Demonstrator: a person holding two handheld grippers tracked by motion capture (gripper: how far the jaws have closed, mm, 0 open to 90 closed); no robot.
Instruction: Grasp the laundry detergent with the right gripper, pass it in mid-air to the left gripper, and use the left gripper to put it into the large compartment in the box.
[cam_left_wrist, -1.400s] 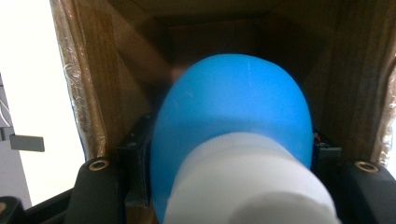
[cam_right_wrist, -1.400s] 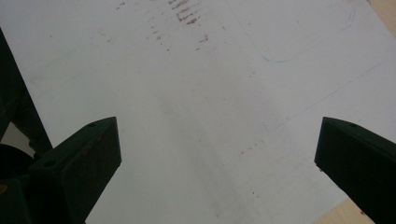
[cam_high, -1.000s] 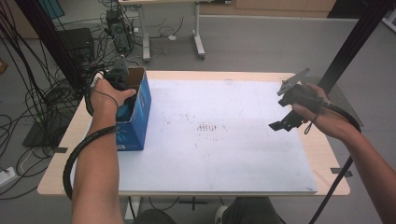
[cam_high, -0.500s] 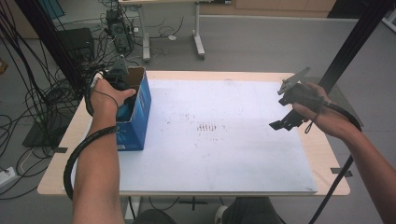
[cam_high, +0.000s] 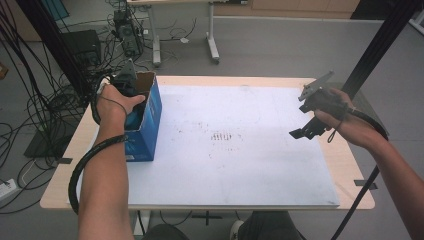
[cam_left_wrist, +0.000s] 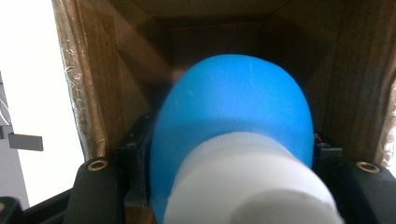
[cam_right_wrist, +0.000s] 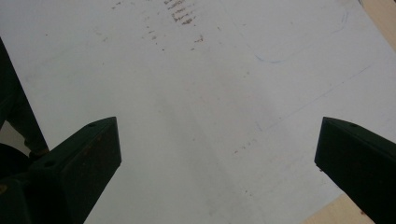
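We hold the left gripper (cam_high: 131, 97) inside the blue box (cam_high: 148, 125), jaws gripping a blue bottle (cam_left_wrist: 233, 135), presumably lifting or stowing it, while the right gripper (cam_high: 312, 122) waits wide-jawed beyond.

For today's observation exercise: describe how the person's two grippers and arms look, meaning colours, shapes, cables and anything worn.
Both grippers are black. The right gripper carries a grey three-cornered plate on top, and its jaws are blocky black wedges with small screw holes. The left gripper trails a thick black cable looping along the forearm; another runs from the right. Both forearms are bare, with no sleeves visible.
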